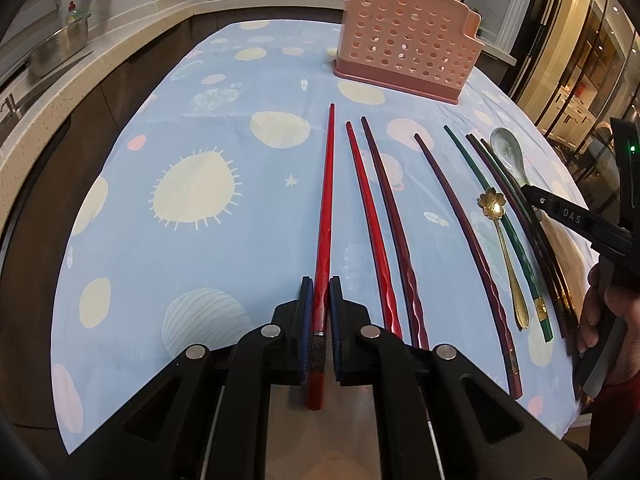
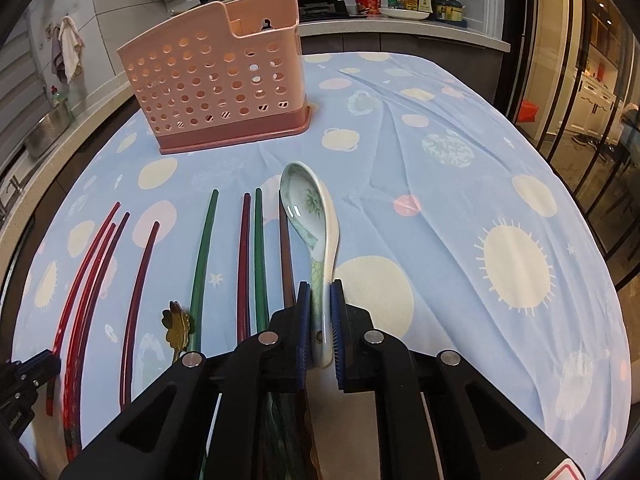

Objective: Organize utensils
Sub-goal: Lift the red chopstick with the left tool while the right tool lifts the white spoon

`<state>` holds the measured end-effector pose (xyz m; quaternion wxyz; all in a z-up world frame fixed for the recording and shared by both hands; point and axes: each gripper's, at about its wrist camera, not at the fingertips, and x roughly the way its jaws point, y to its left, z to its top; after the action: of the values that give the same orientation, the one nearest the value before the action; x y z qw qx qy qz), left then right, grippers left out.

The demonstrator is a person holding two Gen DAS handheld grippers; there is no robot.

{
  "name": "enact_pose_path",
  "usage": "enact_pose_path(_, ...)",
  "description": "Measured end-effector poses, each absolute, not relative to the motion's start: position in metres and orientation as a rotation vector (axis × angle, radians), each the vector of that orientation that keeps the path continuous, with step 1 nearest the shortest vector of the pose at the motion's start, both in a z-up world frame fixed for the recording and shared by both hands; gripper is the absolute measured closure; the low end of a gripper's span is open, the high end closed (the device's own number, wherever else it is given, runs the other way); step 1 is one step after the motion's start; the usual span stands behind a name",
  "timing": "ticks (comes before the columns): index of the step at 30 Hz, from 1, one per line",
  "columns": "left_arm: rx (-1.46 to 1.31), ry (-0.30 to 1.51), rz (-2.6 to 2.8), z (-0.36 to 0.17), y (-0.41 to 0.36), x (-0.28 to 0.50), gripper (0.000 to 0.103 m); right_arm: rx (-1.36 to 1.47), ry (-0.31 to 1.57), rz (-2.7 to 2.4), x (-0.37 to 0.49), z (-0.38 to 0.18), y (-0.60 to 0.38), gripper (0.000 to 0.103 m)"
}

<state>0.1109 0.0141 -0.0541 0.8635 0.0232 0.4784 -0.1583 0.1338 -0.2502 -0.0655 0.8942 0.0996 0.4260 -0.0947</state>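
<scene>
Nearest, the left gripper (image 1: 319, 300) pinches a red chopstick (image 1: 325, 208) and the right gripper (image 2: 321, 304) clamps the ceramic spoon (image 2: 310, 216) by its handle, both utensils lying on the tablecloth (image 2: 440, 240) short of the pink utensil holder (image 2: 218, 80) beyond.

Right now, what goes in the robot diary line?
left gripper: around red chopstick | right gripper: around ceramic spoon | pink holder: empty

A table under a blue patterned cloth (image 1: 248, 128) carries a pink holder (image 1: 404, 48), chopsticks (image 1: 460, 220) and spoons (image 2: 308, 216).
</scene>
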Motion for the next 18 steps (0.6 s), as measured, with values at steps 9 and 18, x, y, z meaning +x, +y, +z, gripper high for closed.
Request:
enact_pose_path(9,0.019,1.011,-0.347,-0.054,0.022,0.095,0.094,0.204,0.869,-0.201,0.114,-0.06,-0.249,0.094)
enact_pose_path(18,-0.003,1.014,-0.357,-0.055,0.029,0.077,0.094,0.206,0.852,-0.205,0.087,-0.054,-0.248,0.095)
